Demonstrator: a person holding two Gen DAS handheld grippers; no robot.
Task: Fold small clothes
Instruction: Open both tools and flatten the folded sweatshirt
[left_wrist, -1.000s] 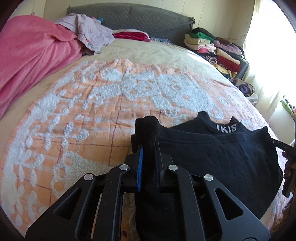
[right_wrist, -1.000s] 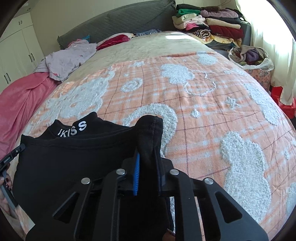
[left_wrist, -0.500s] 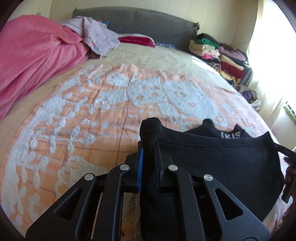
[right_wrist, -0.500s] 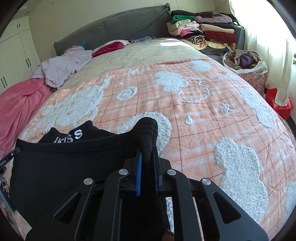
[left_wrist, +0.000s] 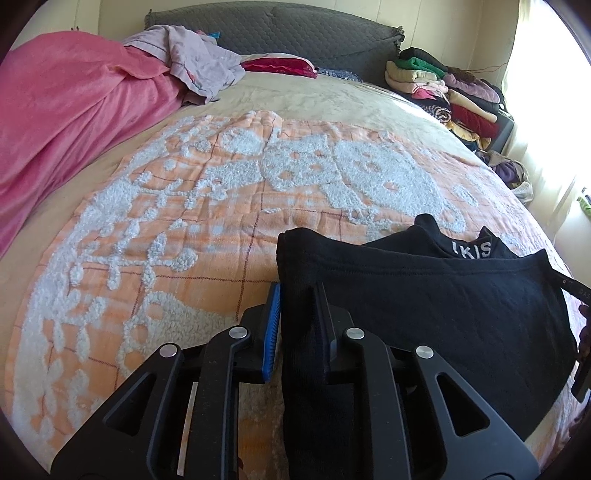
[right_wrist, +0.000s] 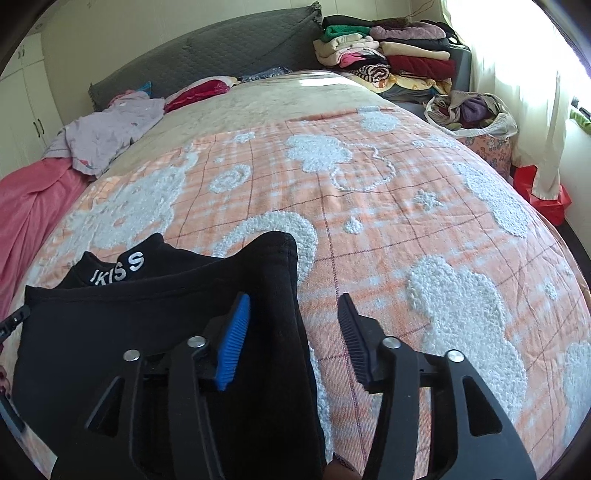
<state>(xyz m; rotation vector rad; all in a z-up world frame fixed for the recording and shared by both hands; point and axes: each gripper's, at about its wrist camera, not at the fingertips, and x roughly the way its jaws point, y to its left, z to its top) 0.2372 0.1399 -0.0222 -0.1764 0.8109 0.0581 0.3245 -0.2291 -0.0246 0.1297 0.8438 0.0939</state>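
Note:
A black garment with a white-lettered waistband lies folded on the orange and white bedspread. My left gripper sits over its left corner. Its jaws are opening a little, and the cloth lies flat between the blue pad and the black pad. In the right wrist view the same garment fills the lower left. My right gripper is over its right corner with jaws opening wide. The cloth edge lies beside the blue pad, and bare bedspread shows before the black pad.
A pink blanket and a lilac garment lie at the far left of the bed. Folded clothes are stacked beyond the right side, with a bag of clothes below them. A grey headboard stands behind.
Both grippers, earlier shut on bunched corners of the black garment, have parted their jaws. The corners have dropped flat onto the bedspread. The right jaws stand much wider than the left.

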